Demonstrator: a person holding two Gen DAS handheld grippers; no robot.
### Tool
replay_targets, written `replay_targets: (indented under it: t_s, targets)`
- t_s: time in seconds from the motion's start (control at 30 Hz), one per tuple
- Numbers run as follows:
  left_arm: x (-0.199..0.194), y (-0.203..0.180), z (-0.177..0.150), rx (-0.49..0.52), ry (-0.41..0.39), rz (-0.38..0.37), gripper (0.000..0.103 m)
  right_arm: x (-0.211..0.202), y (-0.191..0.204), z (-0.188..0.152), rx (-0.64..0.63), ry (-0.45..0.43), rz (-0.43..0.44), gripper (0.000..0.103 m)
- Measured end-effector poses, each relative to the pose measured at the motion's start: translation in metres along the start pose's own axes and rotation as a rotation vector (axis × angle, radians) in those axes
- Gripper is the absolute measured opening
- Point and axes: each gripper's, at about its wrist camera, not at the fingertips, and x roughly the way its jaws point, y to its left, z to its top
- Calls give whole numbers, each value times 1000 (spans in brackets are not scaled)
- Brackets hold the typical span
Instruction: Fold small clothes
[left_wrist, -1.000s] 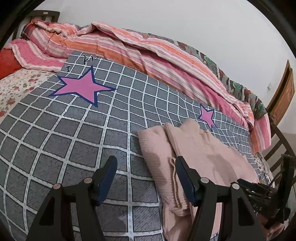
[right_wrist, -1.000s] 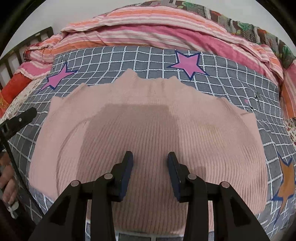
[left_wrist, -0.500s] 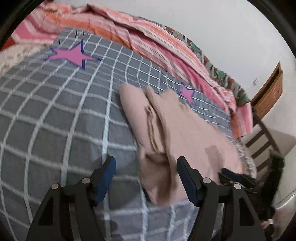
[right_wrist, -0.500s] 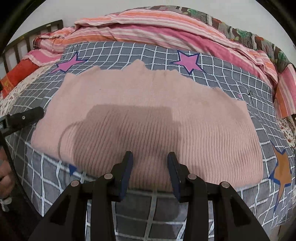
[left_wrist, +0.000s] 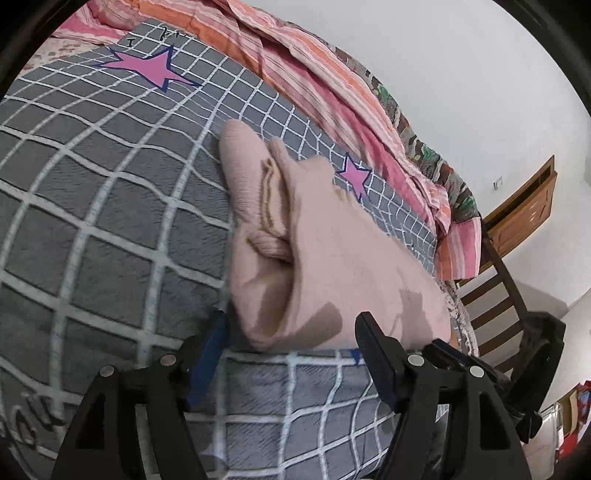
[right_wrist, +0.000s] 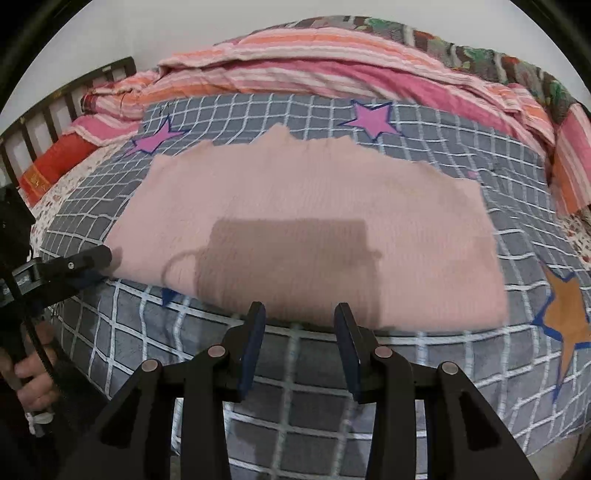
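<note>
Pink knit sweater (right_wrist: 314, 221) lies flat on the grey checked bed cover (right_wrist: 295, 387), already folded into a wide rectangle, sleeves tucked in along its left end (left_wrist: 266, 206). Your left tool (left_wrist: 291, 354) sits at the sweater's near left corner, jaws apart, gripping nothing. Your right tool (right_wrist: 299, 343) hovers at the near edge, around 6 o'clock of the garment, jaws apart too and empty. I'd call this well along: the side folds look done. What seems left is one more fold, near edge up toward 12 o'clock by the striped quilt (right_wrist: 314, 66).
</note>
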Motion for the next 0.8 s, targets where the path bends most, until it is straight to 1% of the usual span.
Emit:
replay_targets:
  t_s: [0.13,0.23,0.3,0.33,0.4,0.47,0.5,0.53,0.57,0.67,0.8]
  targets:
    - [13,-2,11,-44,-44,-18,67,-13,-26,-3,53,-25,-3,38]
    - [20,-3,22,-71,-86,-12,67,-23,-48,-5,96,-44,-15,38]
    - [26,-8,31,-71,-110,-2,65,-30,-64,-7,125,-58,-24,38]
    - [29,-11,36,-65,-114,11,61,-32,-70,-8,136,-62,-26,38]
    - [36,-14,45,-65,-113,29,57,-36,-85,-11,162,-70,-30,38]
    - [40,-15,52,-79,-115,52,46,-38,-97,-13,179,-75,-33,38]
    - [42,-16,55,-85,-117,69,43,-38,-105,-13,186,-77,-36,38]
    - [43,-17,59,-88,-118,93,37,-39,-112,-15,195,-79,-41,38]
    - [44,-20,62,-79,-114,117,29,-39,-118,-16,202,-81,-46,38]
    - [41,-36,69,-11,-119,152,23,-39,-136,-20,227,-87,-54,38]
    - [38,-70,81,37,-115,200,22,-40,-160,-25,258,-99,-53,38]
